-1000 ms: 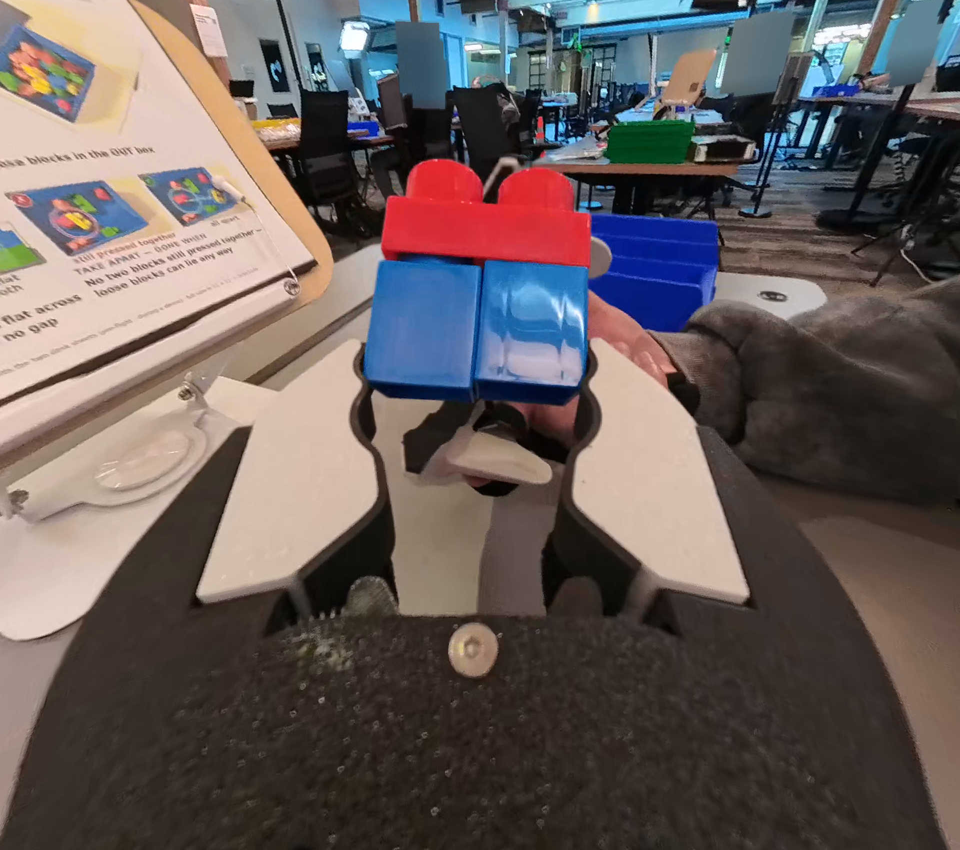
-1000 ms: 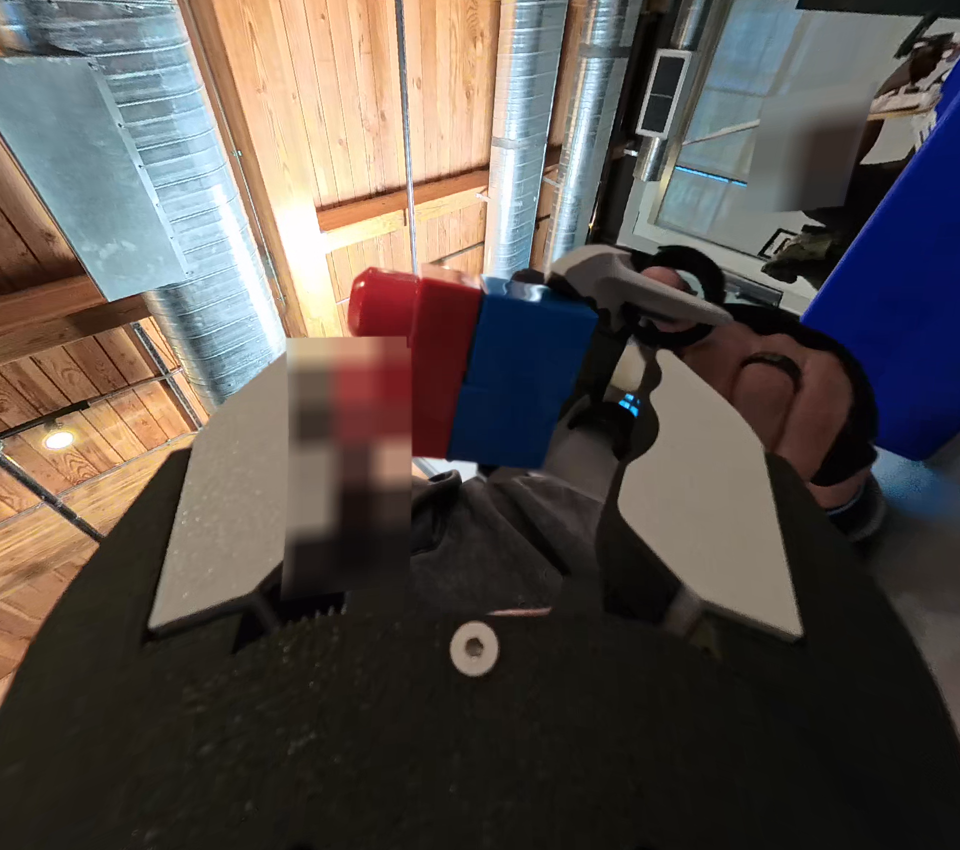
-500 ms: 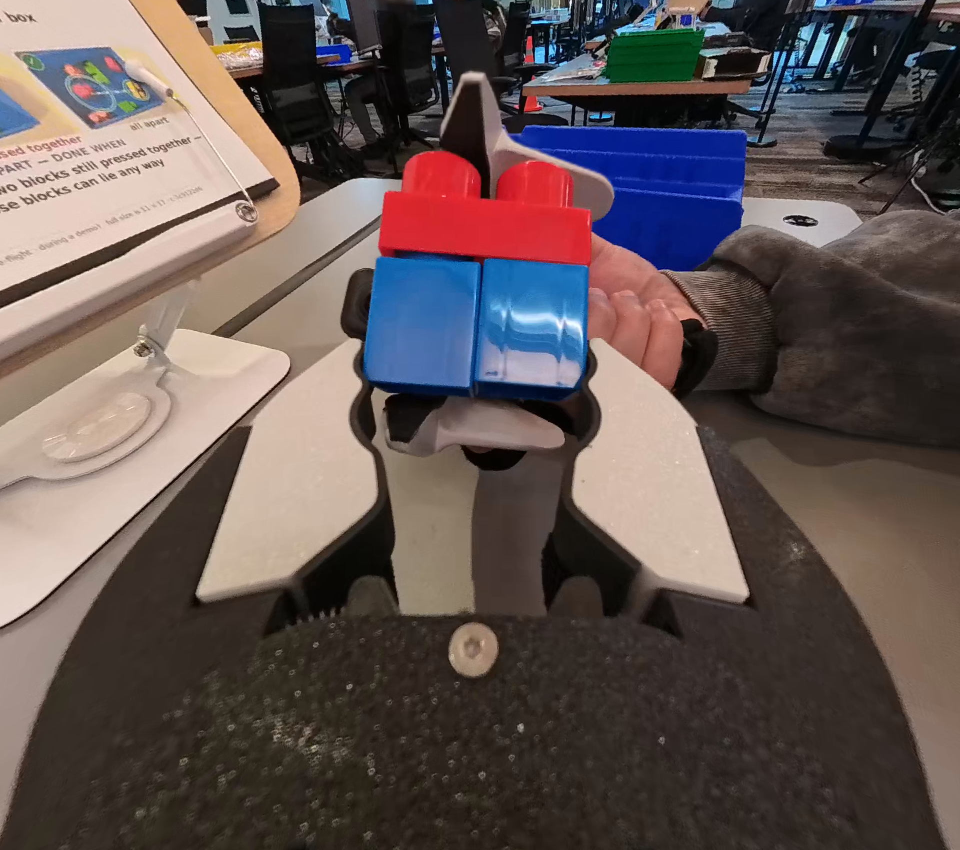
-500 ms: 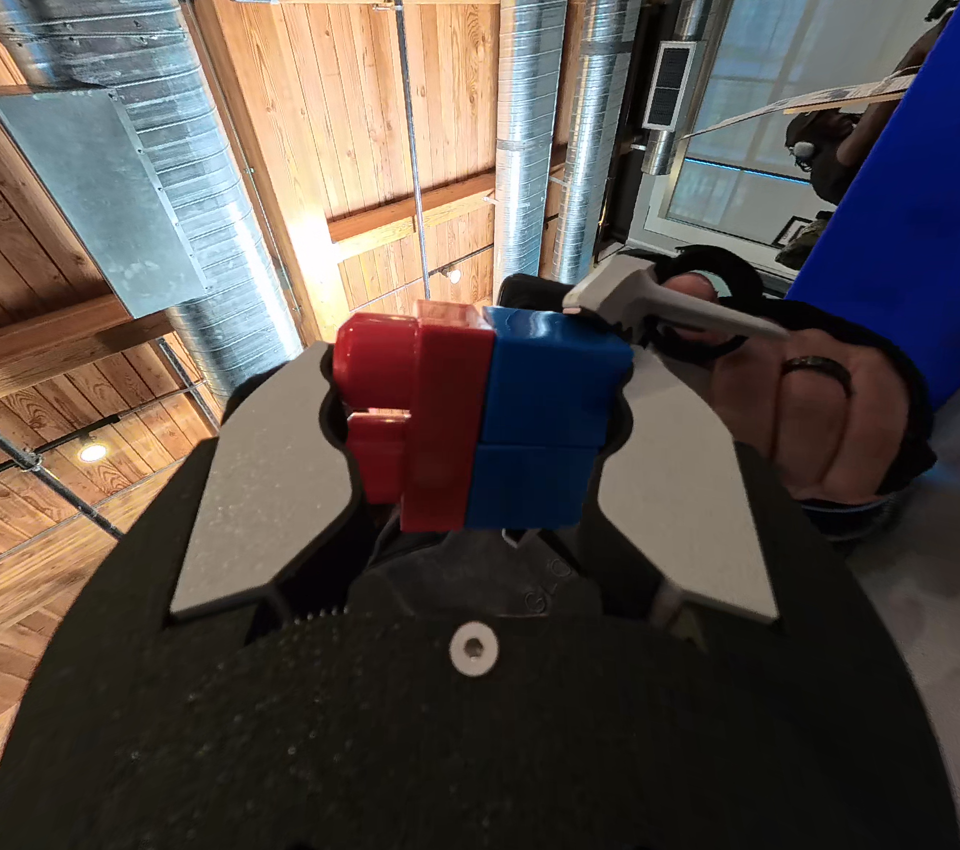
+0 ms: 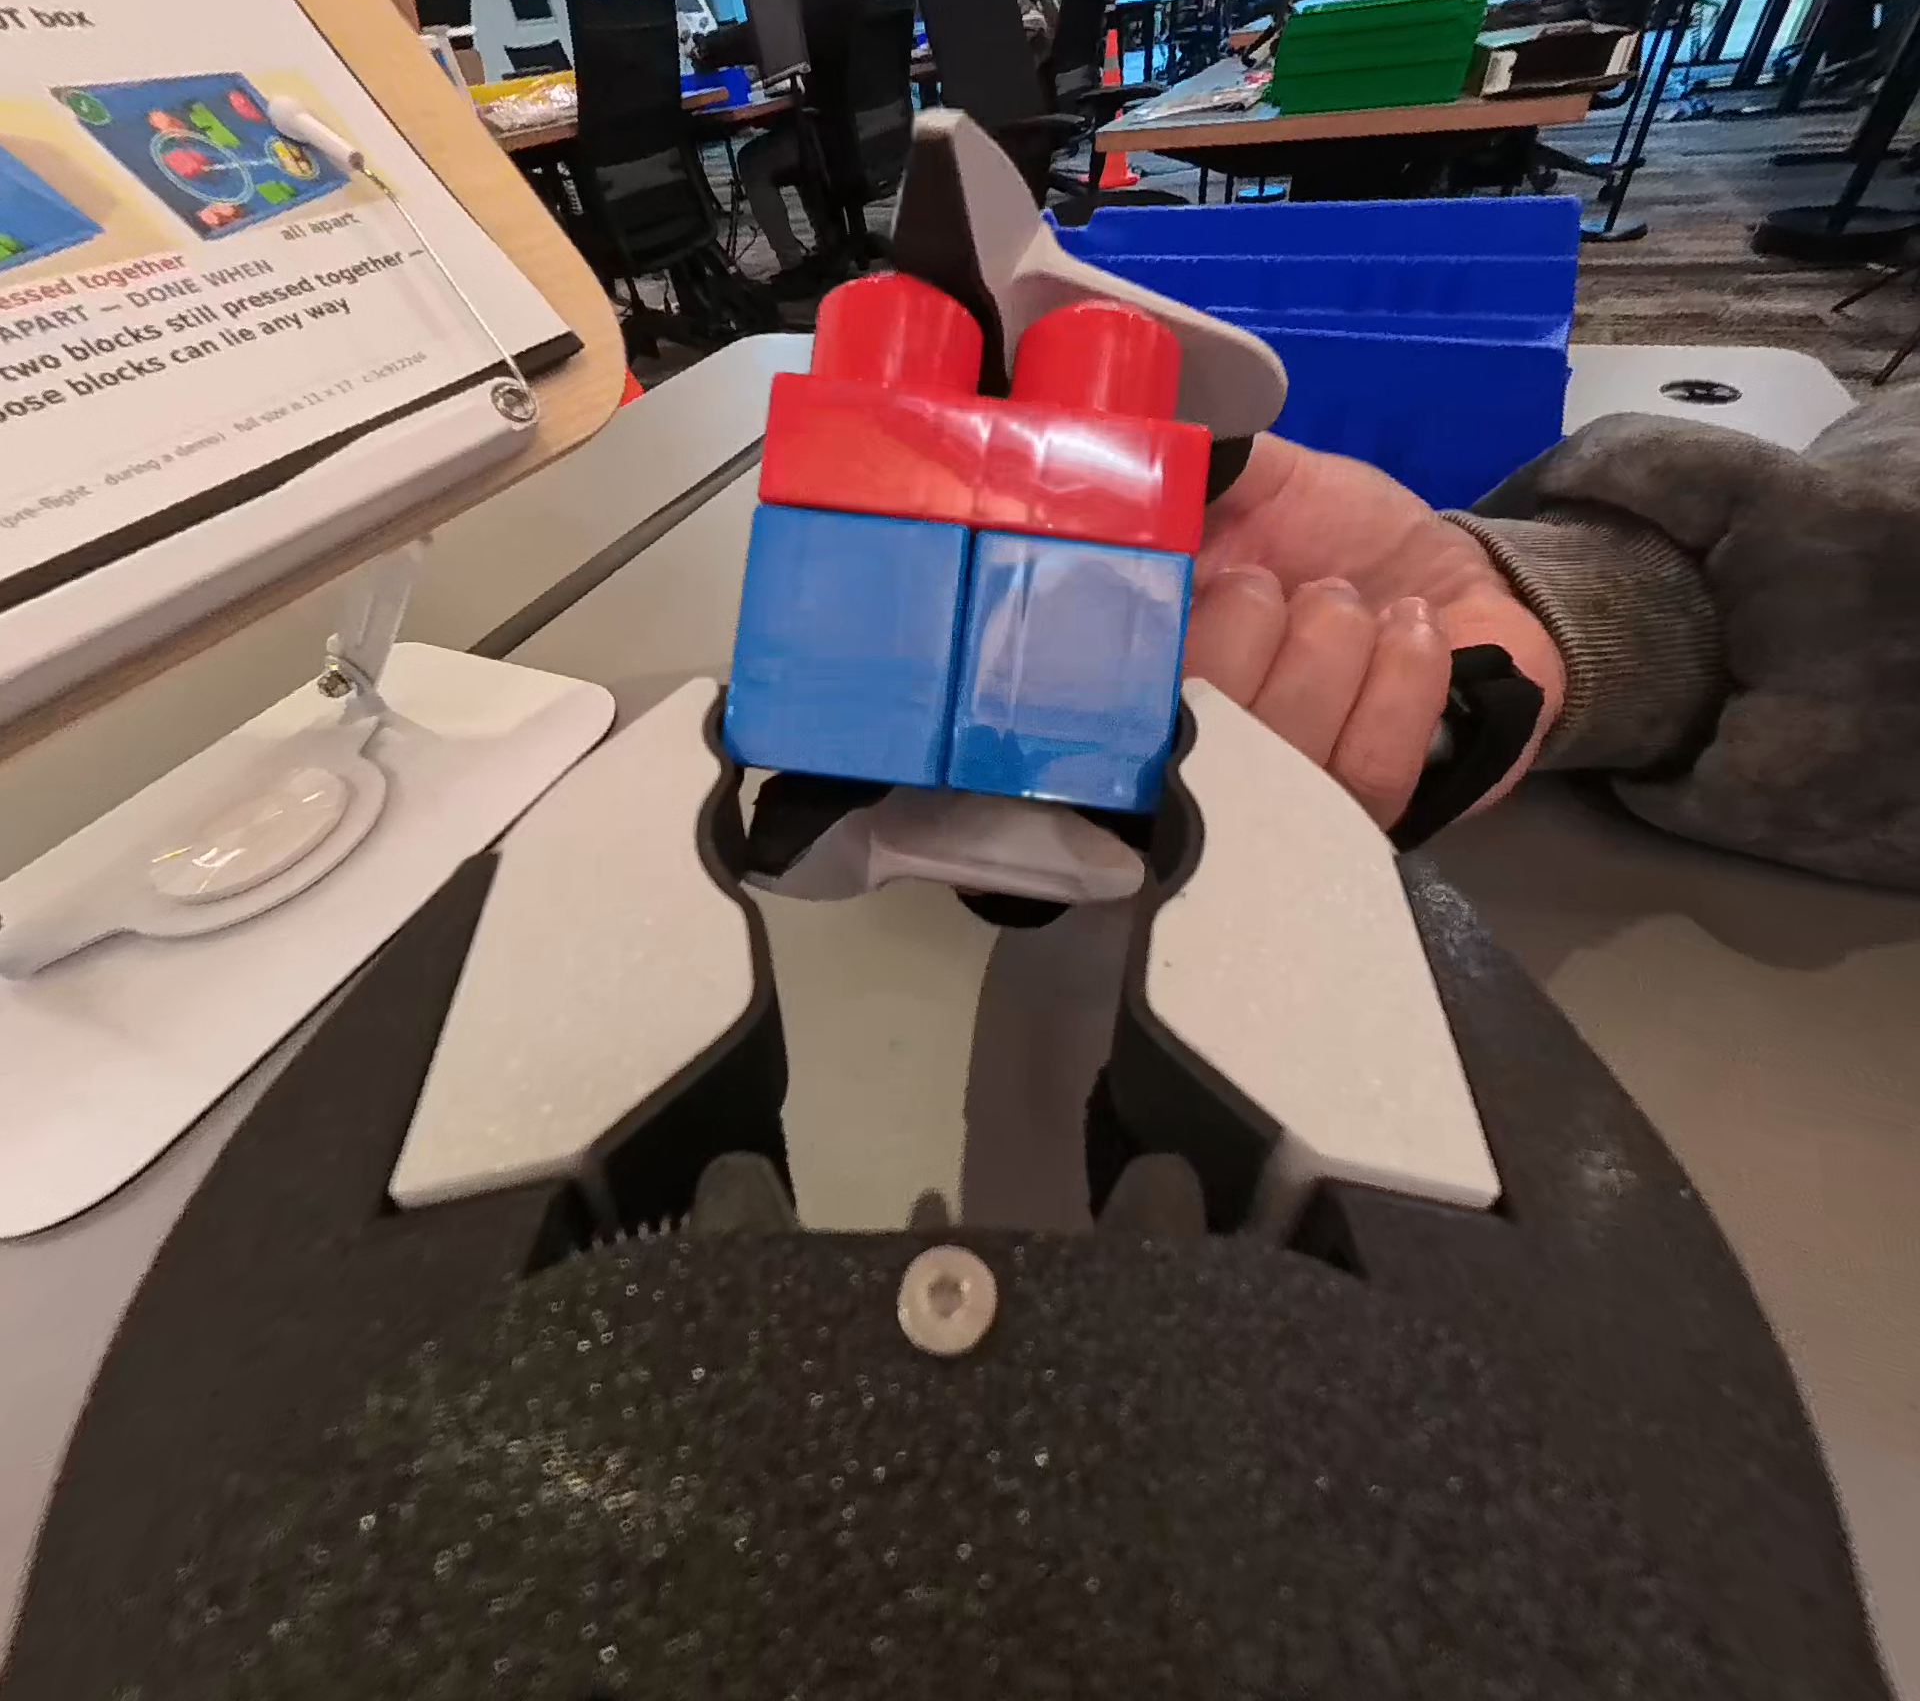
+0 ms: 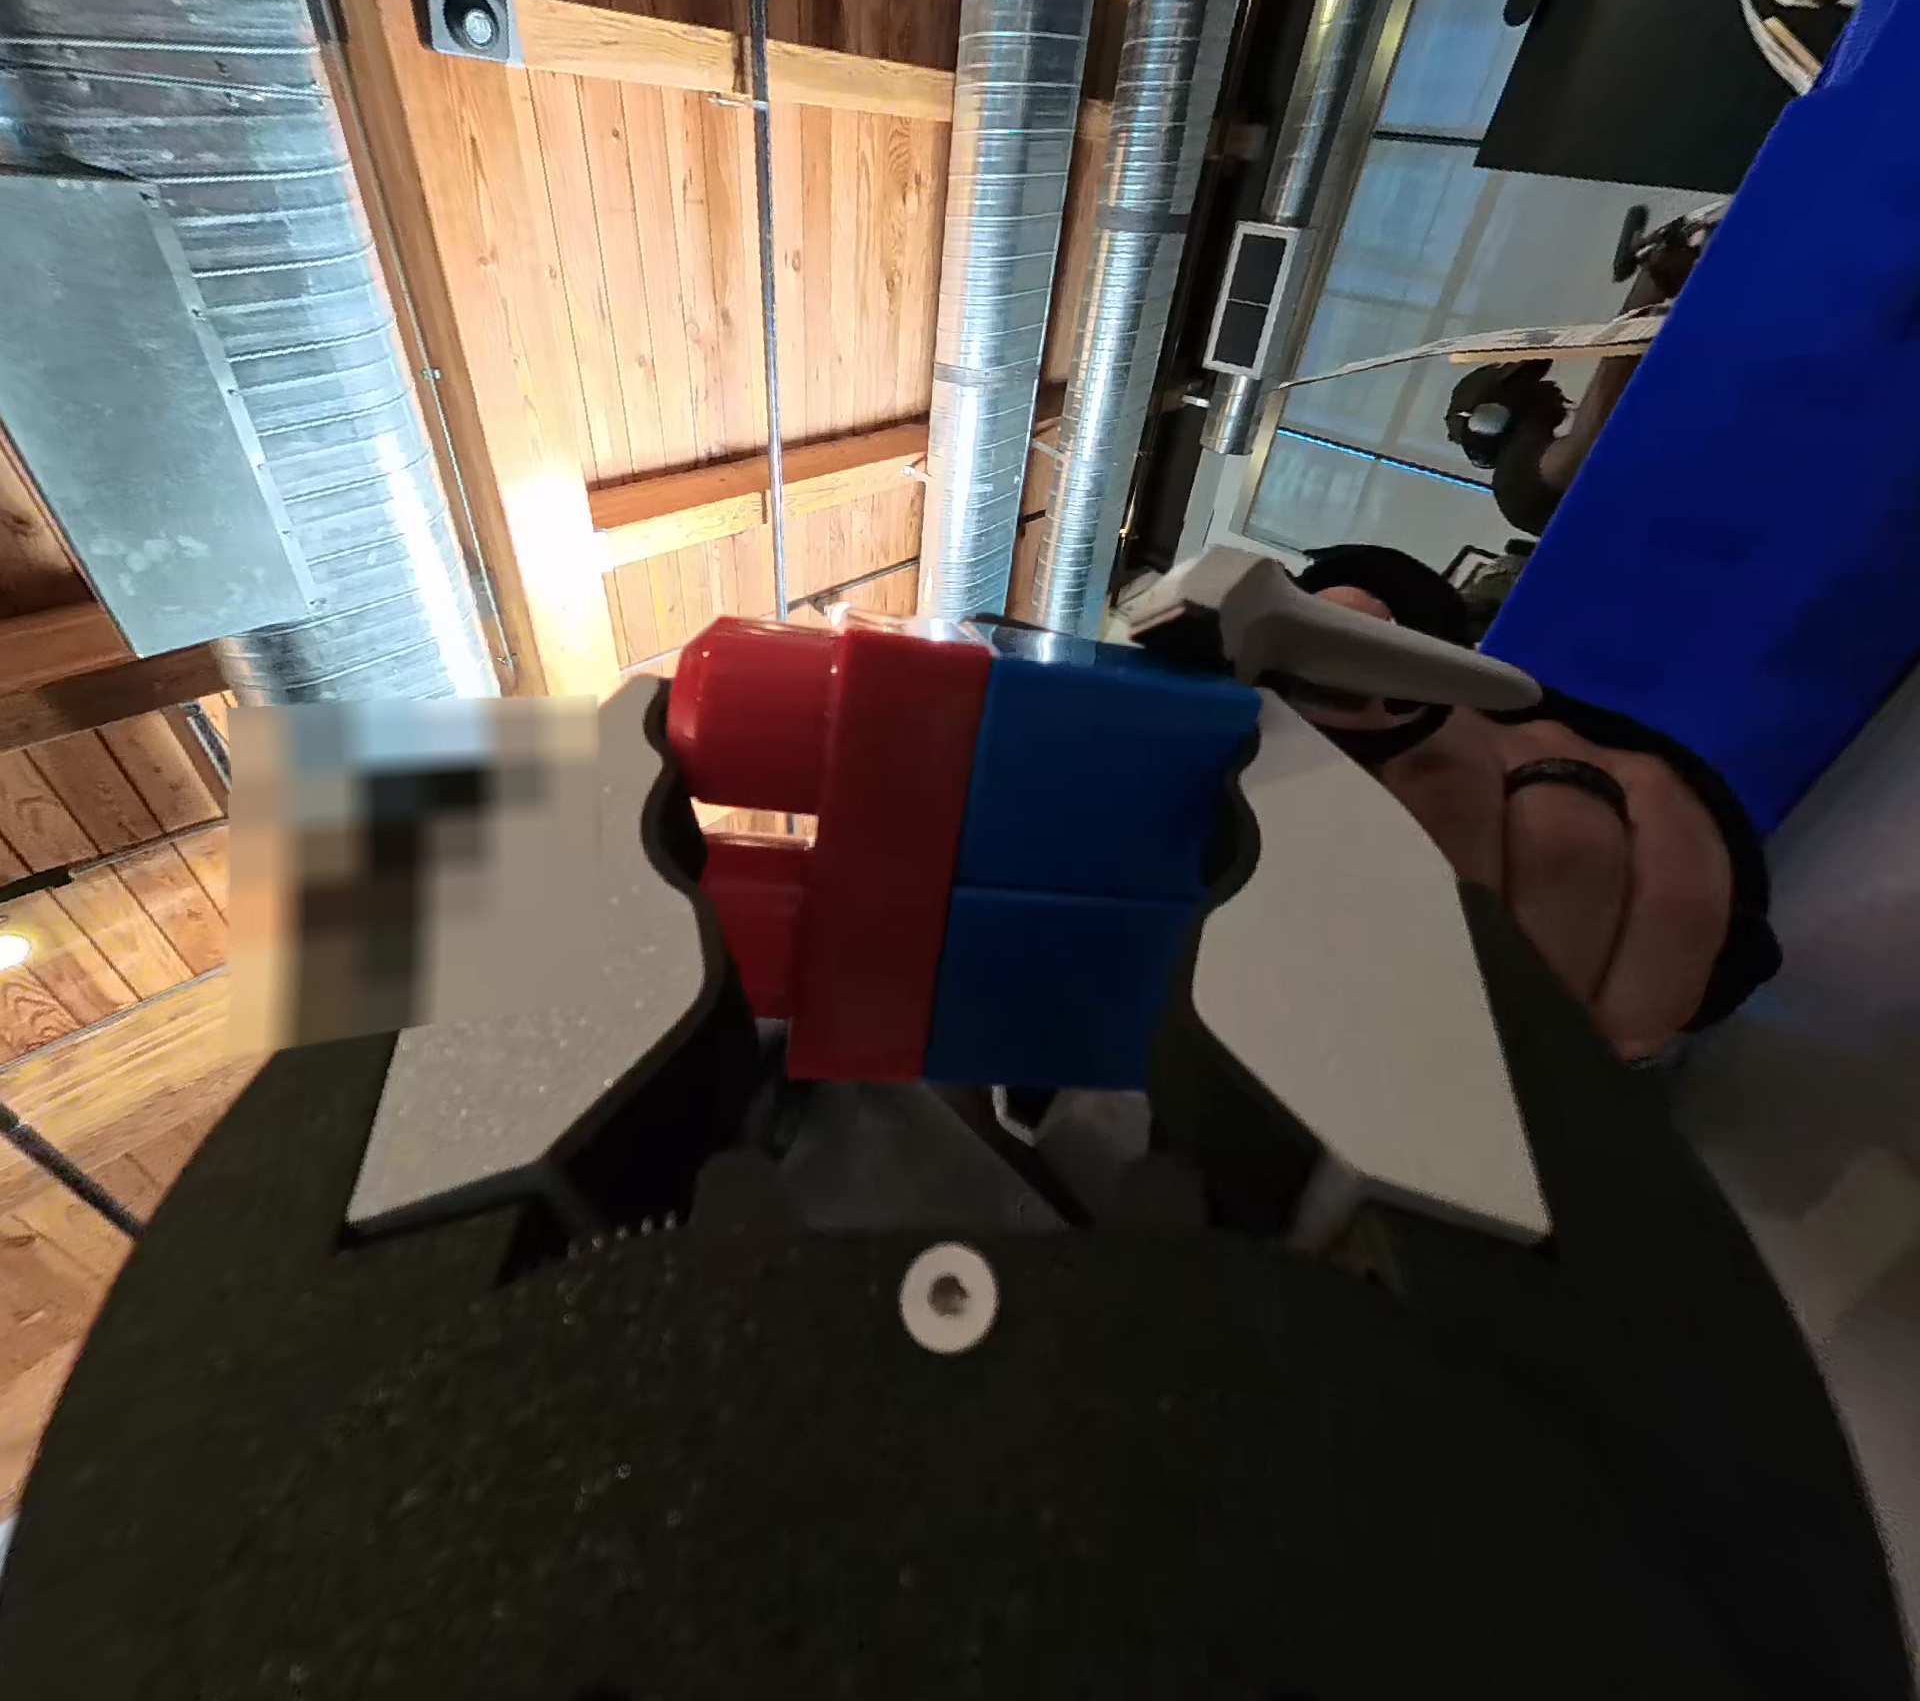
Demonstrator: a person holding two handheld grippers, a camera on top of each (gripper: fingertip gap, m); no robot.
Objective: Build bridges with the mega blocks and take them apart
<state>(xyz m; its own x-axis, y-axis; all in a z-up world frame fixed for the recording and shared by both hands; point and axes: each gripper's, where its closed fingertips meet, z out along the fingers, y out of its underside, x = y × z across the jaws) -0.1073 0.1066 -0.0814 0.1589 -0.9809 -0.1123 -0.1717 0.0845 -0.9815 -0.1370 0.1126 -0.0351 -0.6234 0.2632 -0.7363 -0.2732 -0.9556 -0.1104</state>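
A stack of mega blocks is held in the air: a red block (image 5: 987, 456) with two studs sits on two blue blocks (image 5: 956, 654) side by side. My left gripper (image 5: 951, 716) is shut on the blue blocks from both sides. My right gripper (image 6: 951, 830) clamps the same stack end to end, one finger on the red block's (image 6: 873, 851) studs, the other on the underside of the blue blocks (image 6: 1091, 872). In the left wrist view its fingers (image 5: 1039, 280) show above and below the stack. One left finger (image 6: 1340, 654) shows in the right wrist view.
A blue bin (image 5: 1403, 342) stands behind the stack on the grey table (image 5: 1662, 1080). An instruction board (image 5: 208, 217) on a white stand (image 5: 260, 820) is at the left. A hand and grey sleeve (image 5: 1714, 612) are at the right. The right wrist view faces the ceiling.
My right gripper has come in around the stack and closed onto its studs and underside. My left gripper has lowered a little with the stack still in it.
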